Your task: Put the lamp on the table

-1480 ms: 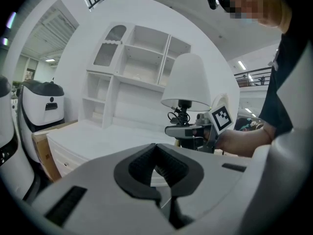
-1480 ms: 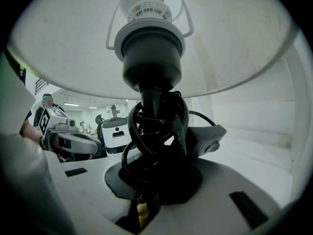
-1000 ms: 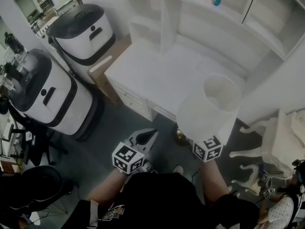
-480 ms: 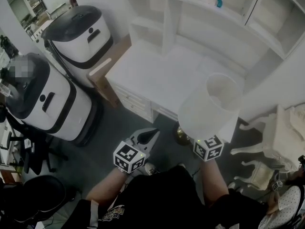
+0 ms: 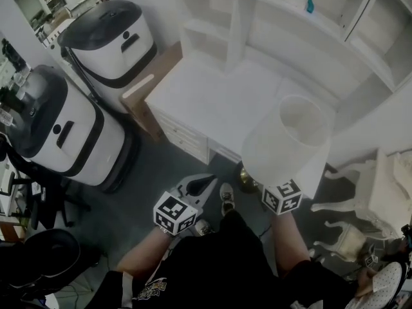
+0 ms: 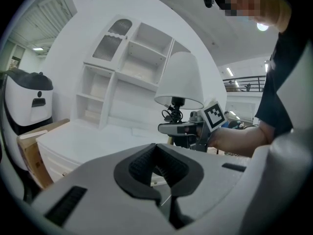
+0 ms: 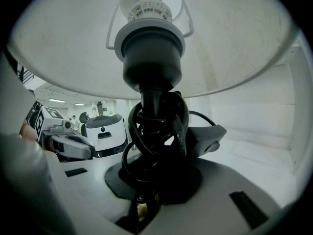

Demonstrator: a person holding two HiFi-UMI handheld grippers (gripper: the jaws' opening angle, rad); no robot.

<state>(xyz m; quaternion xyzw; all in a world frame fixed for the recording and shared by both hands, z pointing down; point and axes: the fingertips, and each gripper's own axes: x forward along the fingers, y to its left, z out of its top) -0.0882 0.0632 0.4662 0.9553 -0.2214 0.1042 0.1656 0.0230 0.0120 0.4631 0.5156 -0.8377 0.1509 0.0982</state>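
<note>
Head view, lamp (image 5: pixel 286 143): upright in the right gripper (image 5: pixel 278 187), with the shade straight above its jaws. It hangs over the floor, just short of the table (image 5: pixel 206 102) ahead.
Head view, left gripper (image 5: pixel 205 184): beside the right one, apart from the lamp.
Left gripper view, jaws: pressed together with nothing between them. The lamp is ahead to its right and the table ahead to its left.
Right gripper view, jaws: pinching the lamp's stem, which is wound with black cord (image 7: pixel 156 141). The shade is overhead and the left gripper is off to its left.
</note>
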